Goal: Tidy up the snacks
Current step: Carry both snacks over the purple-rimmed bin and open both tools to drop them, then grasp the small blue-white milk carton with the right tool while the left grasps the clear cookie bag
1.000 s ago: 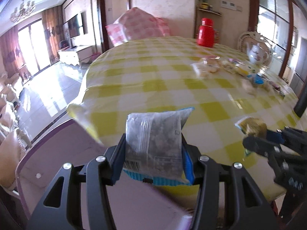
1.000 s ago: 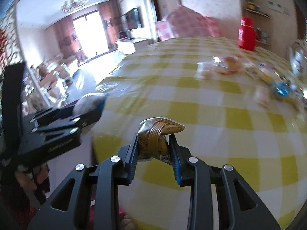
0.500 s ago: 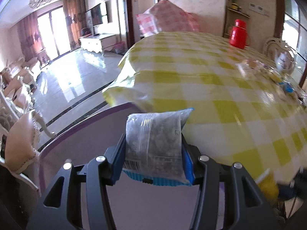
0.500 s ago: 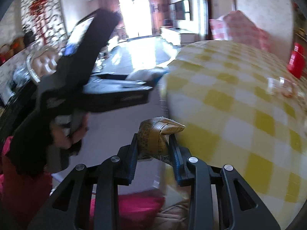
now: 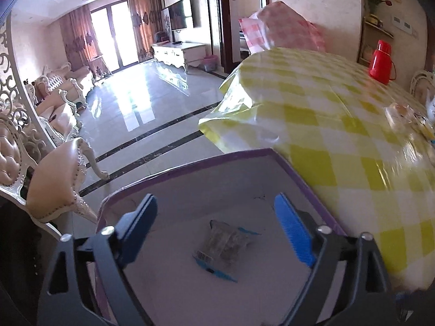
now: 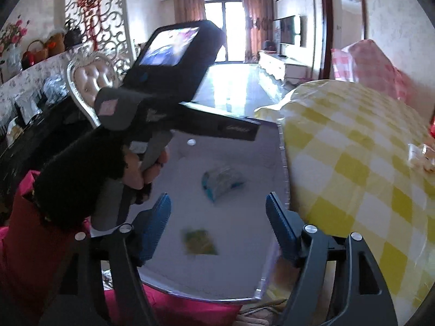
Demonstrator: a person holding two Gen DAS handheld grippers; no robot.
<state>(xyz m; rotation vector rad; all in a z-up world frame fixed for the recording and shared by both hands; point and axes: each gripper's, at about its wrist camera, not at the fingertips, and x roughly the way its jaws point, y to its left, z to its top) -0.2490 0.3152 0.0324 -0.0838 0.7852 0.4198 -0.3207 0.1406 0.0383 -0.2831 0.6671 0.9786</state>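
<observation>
A purple-rimmed box (image 5: 266,152) (image 6: 282,163) sits beside the table, below its edge. Inside it lies a clear snack bag with blue trim (image 5: 221,247) (image 6: 221,180). A small gold-yellow packet (image 6: 199,241), blurred, is in the box too, below my right gripper. My left gripper (image 5: 217,217) hangs over the box, jaws opening, nothing between them. My right gripper (image 6: 218,217) is also over the box with jaws opening and empty. In the right wrist view the left gripper's black body (image 6: 206,127) and the hand (image 6: 141,168) holding it reach over the box's left side.
The table with the yellow checked cloth (image 5: 339,125) (image 6: 353,149) borders the box on the right. More wrapped snacks (image 5: 402,116) (image 6: 421,157) and a red thermos (image 5: 382,62) lie far on it. A padded chair (image 5: 54,187) stands left of the box.
Both grippers swung from over the table to above the box. Each let go of its snack: the clear bag and the gold packet now lie in the box, and both jaws have widened.
</observation>
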